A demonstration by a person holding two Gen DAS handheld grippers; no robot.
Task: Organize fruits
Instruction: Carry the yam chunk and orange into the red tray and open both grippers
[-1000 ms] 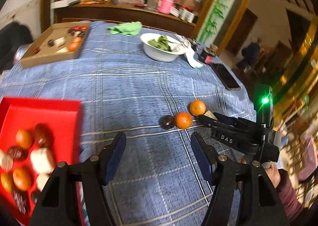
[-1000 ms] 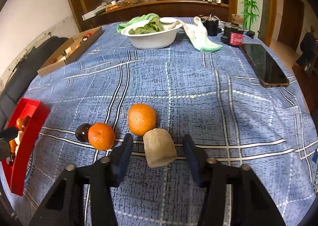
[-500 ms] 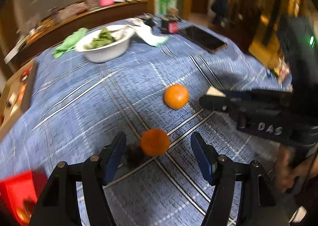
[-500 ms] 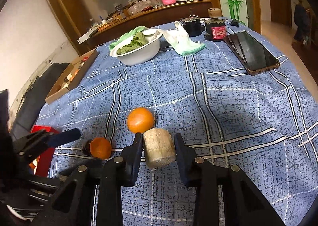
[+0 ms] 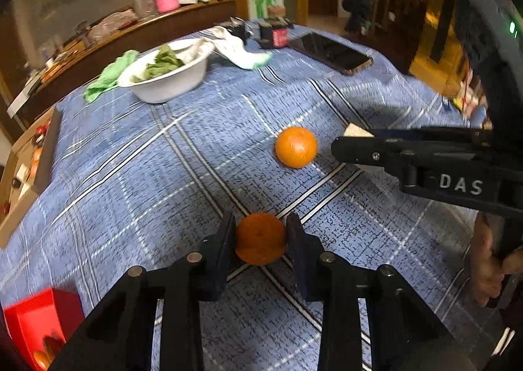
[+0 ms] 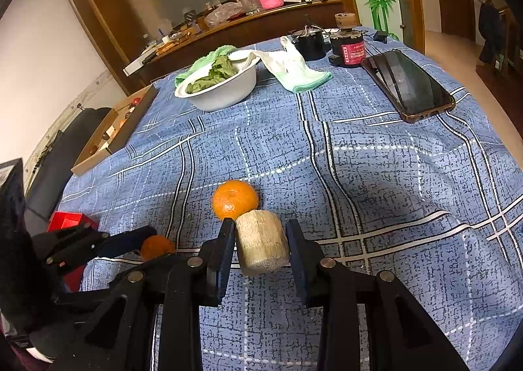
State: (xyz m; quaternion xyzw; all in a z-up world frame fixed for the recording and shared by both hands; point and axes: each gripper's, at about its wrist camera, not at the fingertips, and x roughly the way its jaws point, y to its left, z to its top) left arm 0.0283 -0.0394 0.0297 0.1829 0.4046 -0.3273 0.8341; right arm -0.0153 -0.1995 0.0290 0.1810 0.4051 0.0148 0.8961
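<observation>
My left gripper (image 5: 261,221) has its jaws closing, and both pads press on a small orange (image 5: 260,240) that rests on the blue checked tablecloth (image 5: 163,175). A second orange (image 5: 296,147) lies further off, beside my right gripper. In the right wrist view my right gripper (image 6: 260,225) is shut on a pale fibrous cylinder (image 6: 261,247), with the second orange (image 6: 234,199) touching the cylinder's far end. The left gripper's fingers (image 6: 130,240) and its orange (image 6: 157,246) show at the lower left. A corner of the red tray (image 5: 42,315) sits at the bottom left.
A white bowl of greens (image 5: 170,77), a pale cloth (image 5: 242,51), a dark phone (image 5: 330,52) and two jars (image 6: 348,44) stand further back. A cardboard box (image 5: 29,175) lies at the left edge. A hand (image 5: 487,260) holds the right gripper.
My left gripper swung from the red tray over to the oranges and closed on the nearer one. The right gripper's jaws narrowed onto the pale cylinder.
</observation>
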